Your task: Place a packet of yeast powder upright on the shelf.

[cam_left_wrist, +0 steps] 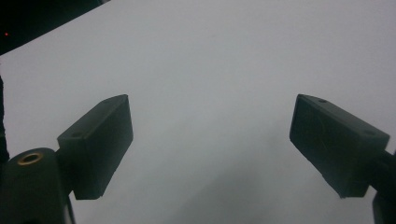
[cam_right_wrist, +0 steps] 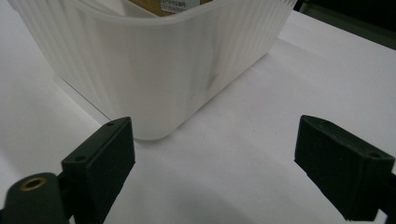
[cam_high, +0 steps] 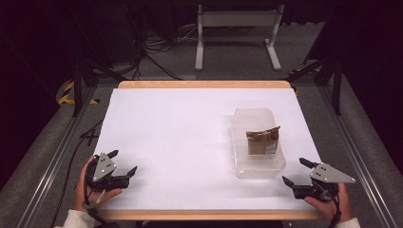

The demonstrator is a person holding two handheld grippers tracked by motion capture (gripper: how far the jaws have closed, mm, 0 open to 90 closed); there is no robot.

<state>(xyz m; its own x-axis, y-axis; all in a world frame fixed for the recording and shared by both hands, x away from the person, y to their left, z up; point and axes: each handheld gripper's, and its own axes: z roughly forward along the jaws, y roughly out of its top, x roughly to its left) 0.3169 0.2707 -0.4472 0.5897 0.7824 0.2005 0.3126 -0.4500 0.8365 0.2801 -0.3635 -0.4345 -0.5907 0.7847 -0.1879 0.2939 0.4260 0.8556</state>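
Observation:
A translucent plastic bin [cam_high: 258,142] stands on the right half of the white table [cam_high: 180,142]. Inside it sits a brown paper-like package [cam_high: 262,140] with a label. My right gripper [cam_high: 297,172] rests open near the table's front right corner, just right of and in front of the bin. Through the right gripper view the bin's ribbed wall [cam_right_wrist: 154,70] rises close ahead, nearer the left jaw, and my right gripper [cam_right_wrist: 212,163] holds nothing. My left gripper [cam_high: 123,163] lies open at the front left. In its own view my left gripper [cam_left_wrist: 210,144] faces bare white surface.
The table has a wooden rim [cam_high: 204,84] at the back and front. Beyond it stand a grey metal frame [cam_high: 237,28] and loose cables [cam_high: 157,47] on the floor. Dark stands [cam_high: 332,71] flank the table on both sides.

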